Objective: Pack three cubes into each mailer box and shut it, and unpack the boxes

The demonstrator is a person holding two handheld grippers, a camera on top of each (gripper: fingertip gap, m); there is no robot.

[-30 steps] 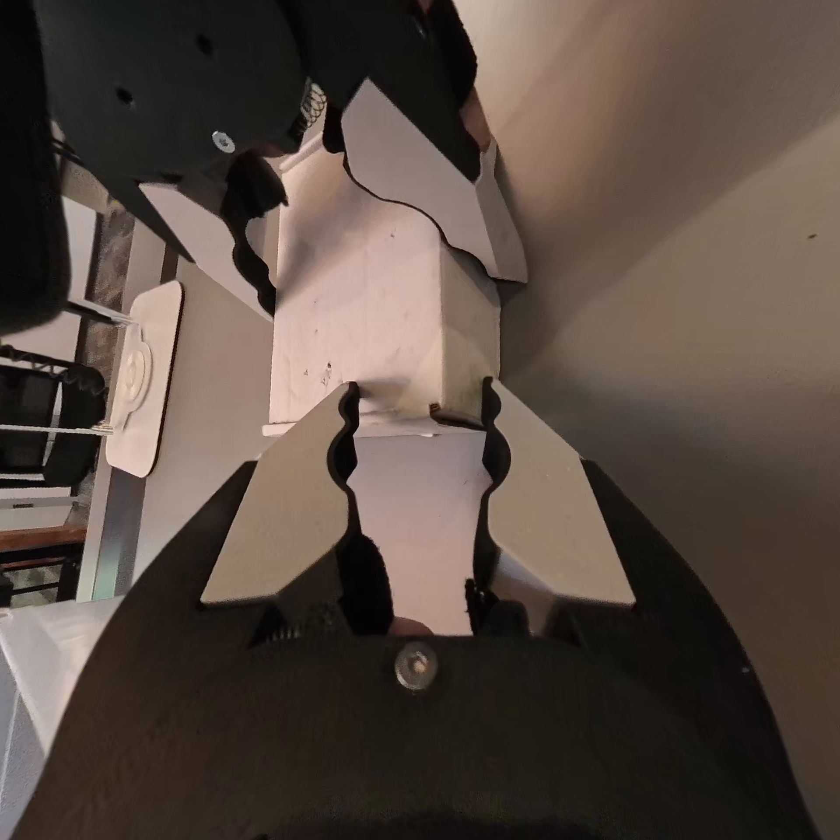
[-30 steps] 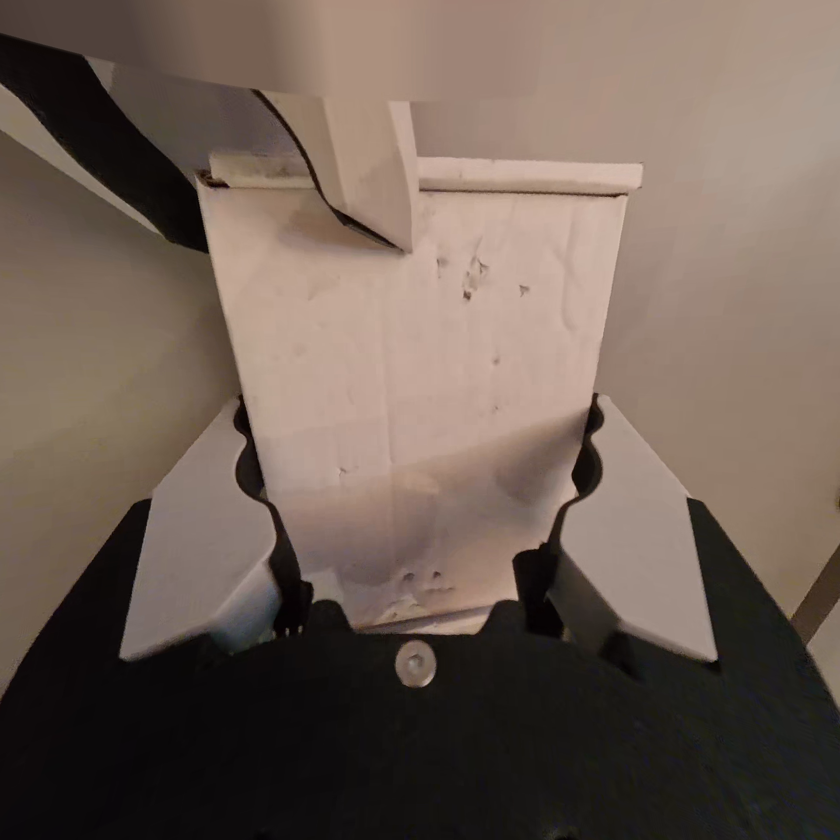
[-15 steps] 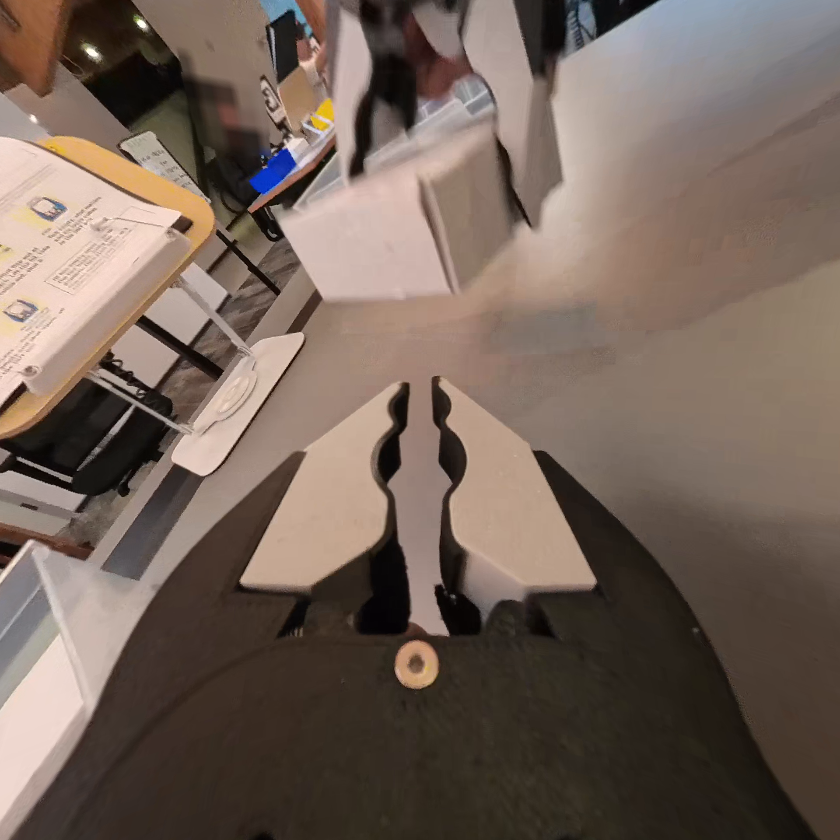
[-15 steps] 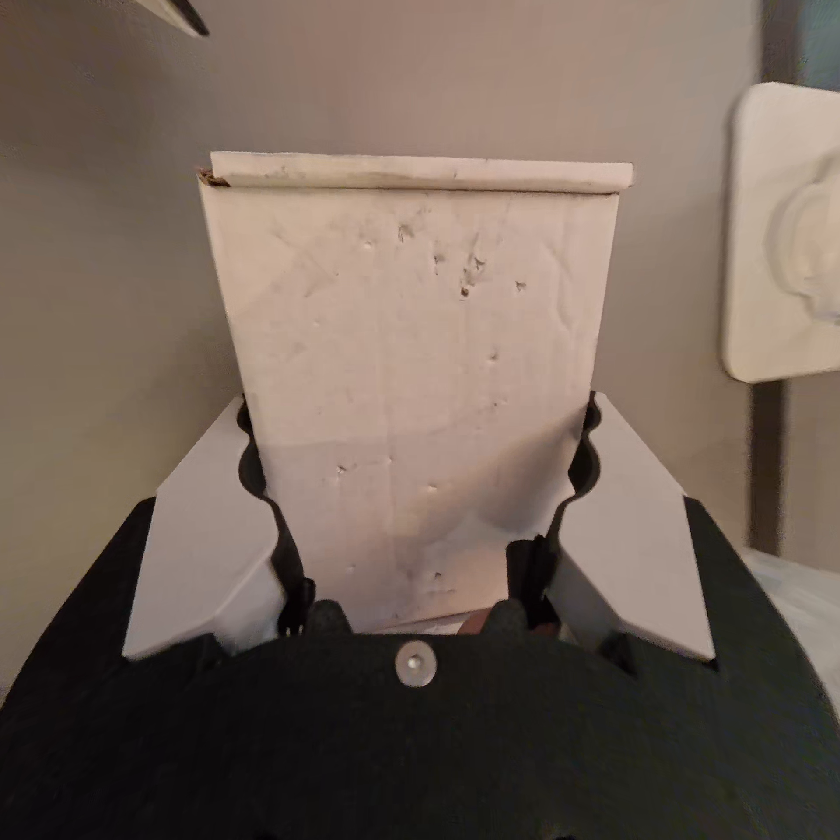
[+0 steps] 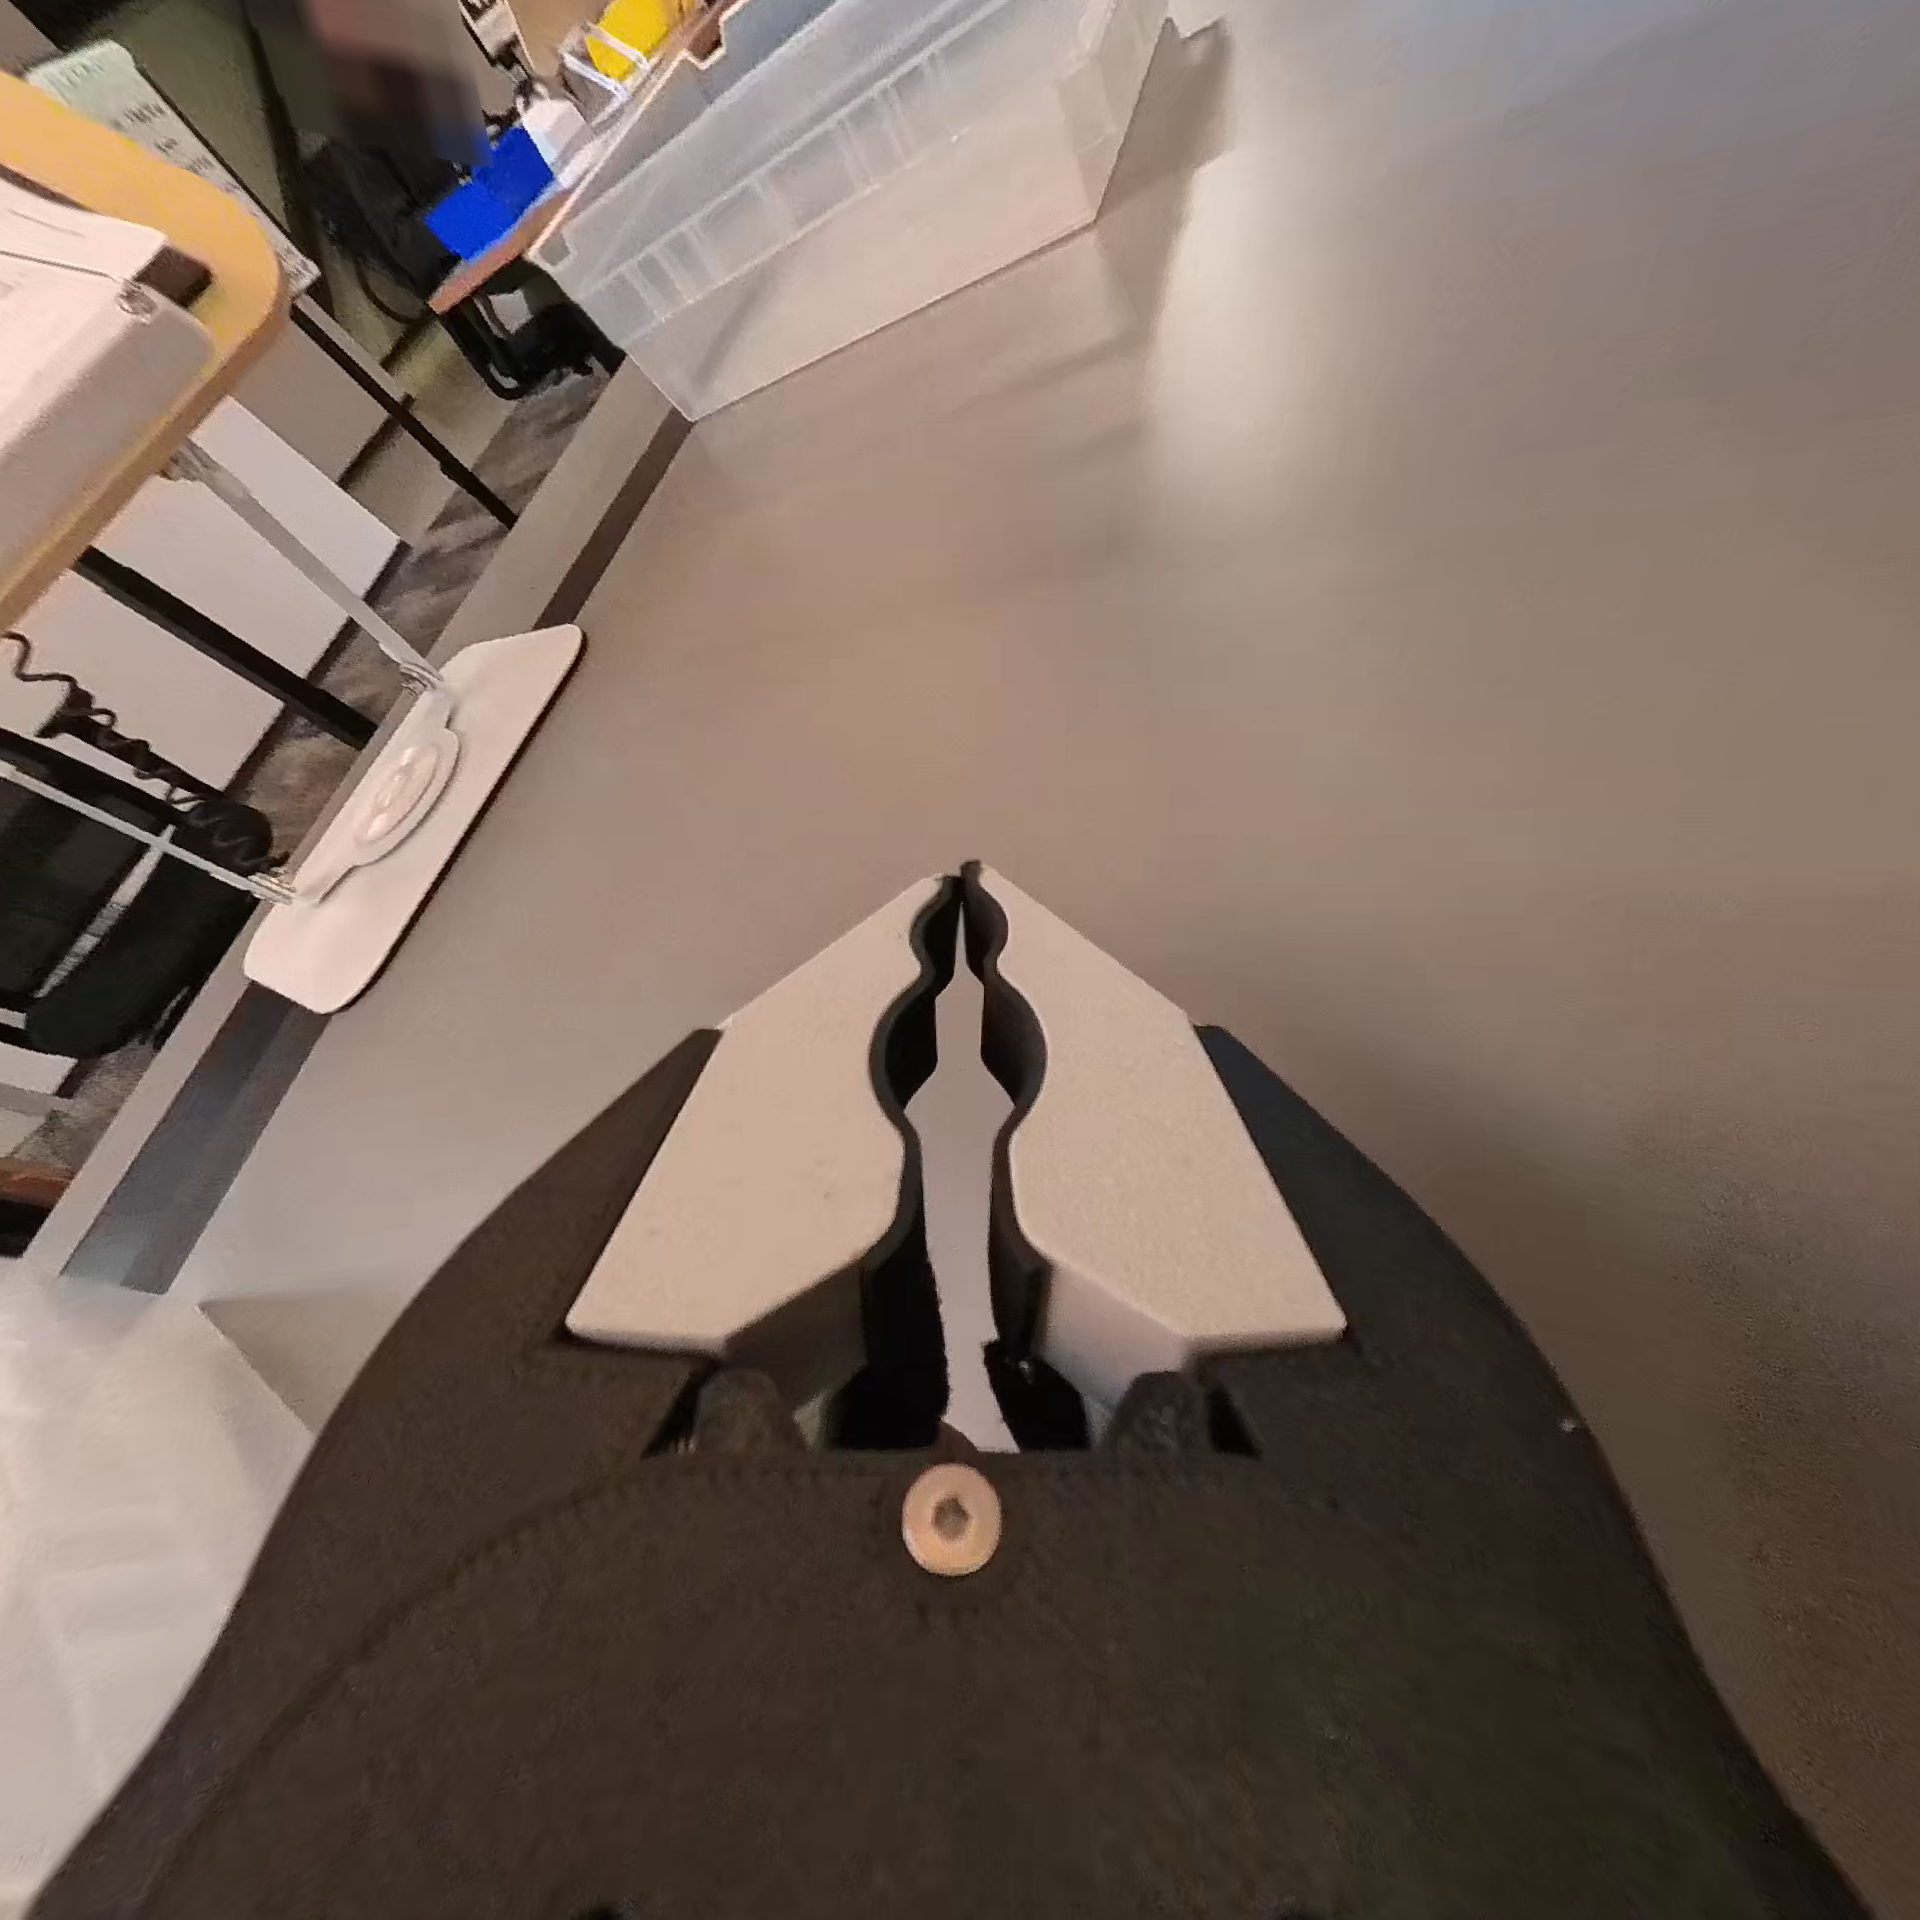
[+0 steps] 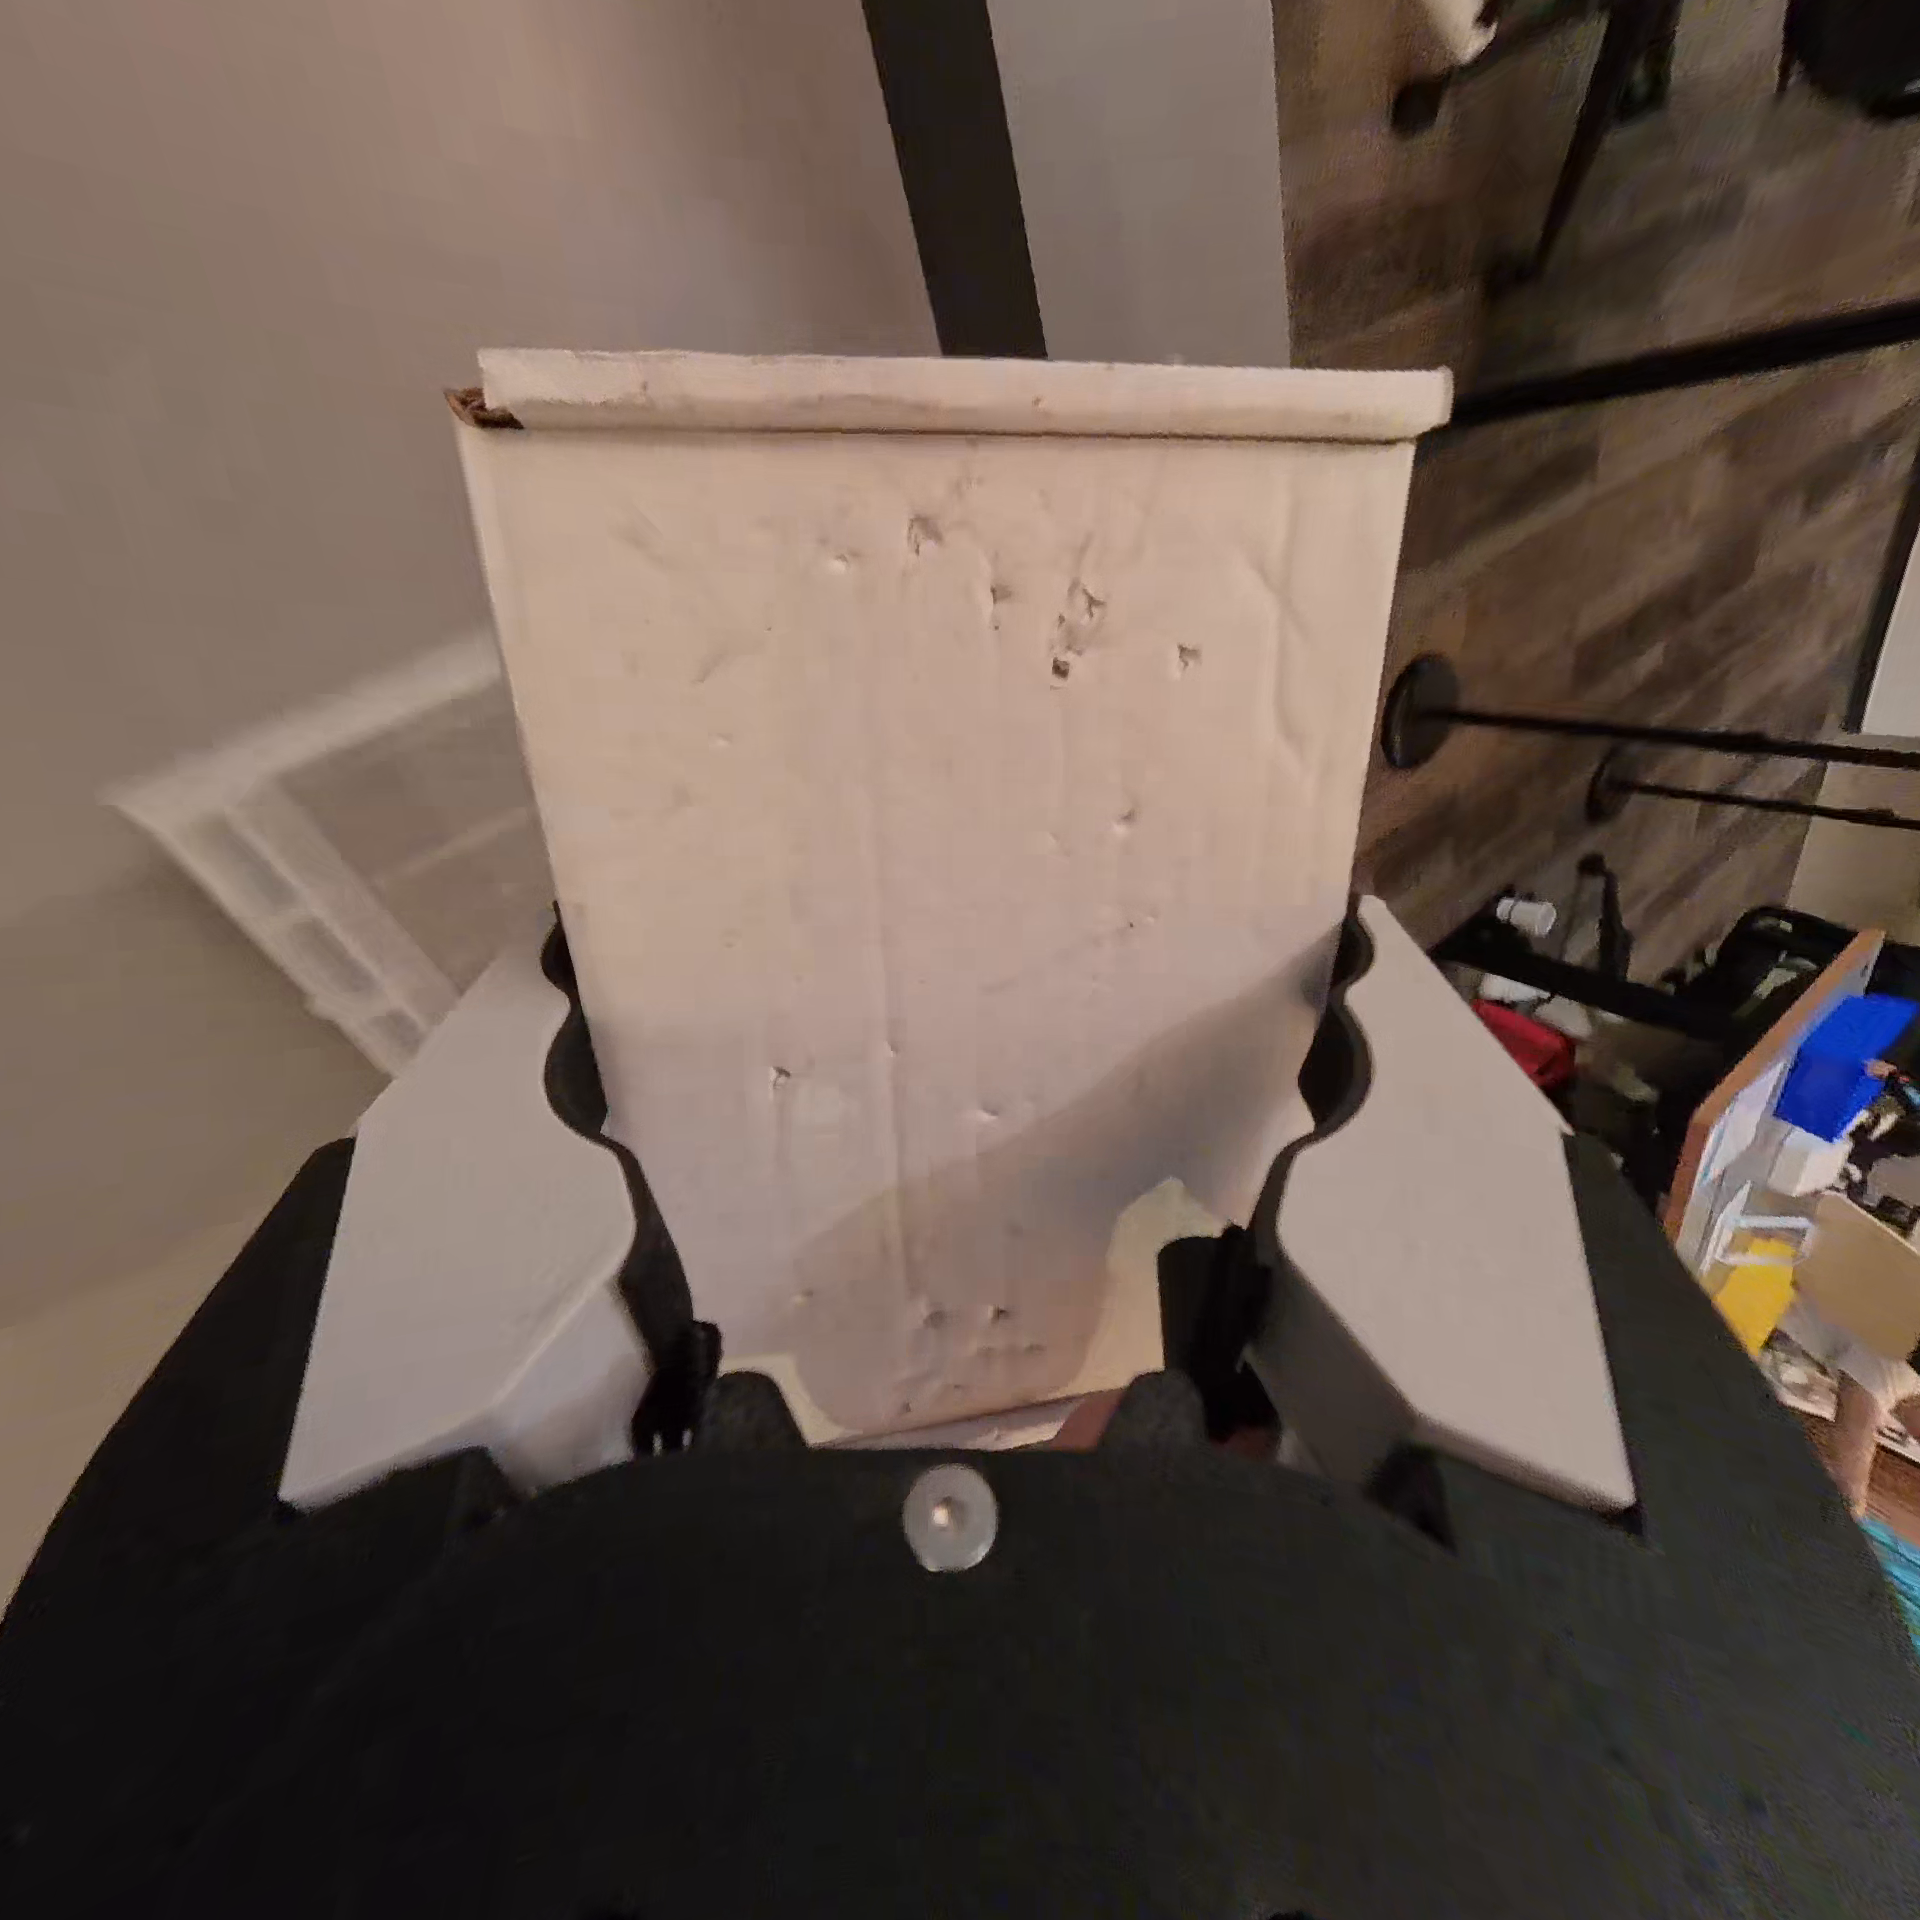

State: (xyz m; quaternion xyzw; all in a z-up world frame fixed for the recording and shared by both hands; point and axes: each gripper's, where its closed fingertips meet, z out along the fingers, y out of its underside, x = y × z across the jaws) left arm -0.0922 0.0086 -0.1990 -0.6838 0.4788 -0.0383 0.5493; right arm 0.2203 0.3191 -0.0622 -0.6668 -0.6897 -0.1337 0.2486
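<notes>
We hold the white mailer box [image 6: 935,831] in the right gripper [image 6: 951,997], jaws clamped on its two side walls, its long axis running straight out ahead, lifted clear of the tabletop [image 5: 1351,623]. The lid is down and the dented, scuffed cardboard shows a rolled far edge. Our left gripper [image 5: 964,883] hovers empty over bare tabletop, jaws pinched together. A clear plastic bin [image 5: 883,177] waits at the far end; we judge the box goes there next.
</notes>
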